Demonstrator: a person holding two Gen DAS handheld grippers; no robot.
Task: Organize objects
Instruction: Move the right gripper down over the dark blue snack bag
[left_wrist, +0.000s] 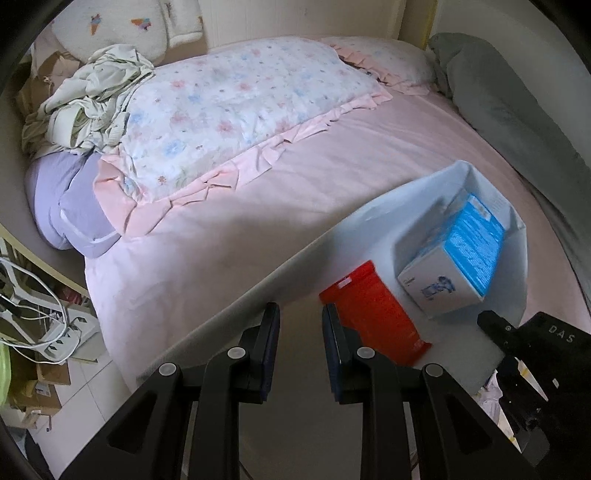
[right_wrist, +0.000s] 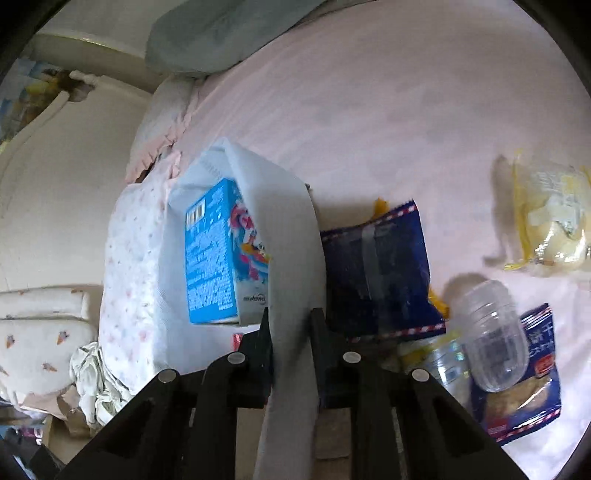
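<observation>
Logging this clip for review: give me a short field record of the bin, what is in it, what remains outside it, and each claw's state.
surface: pink bed sheet
container: white fabric bin
in bin: blue and white box, red packet
outside bin: dark blue snack bag, clear plastic bottle, yellow-trimmed clear packet, second blue snack bag
left claw: open, empty, over the bin's near edge
right claw: shut on the bin's wall
background: floral pillow
</observation>
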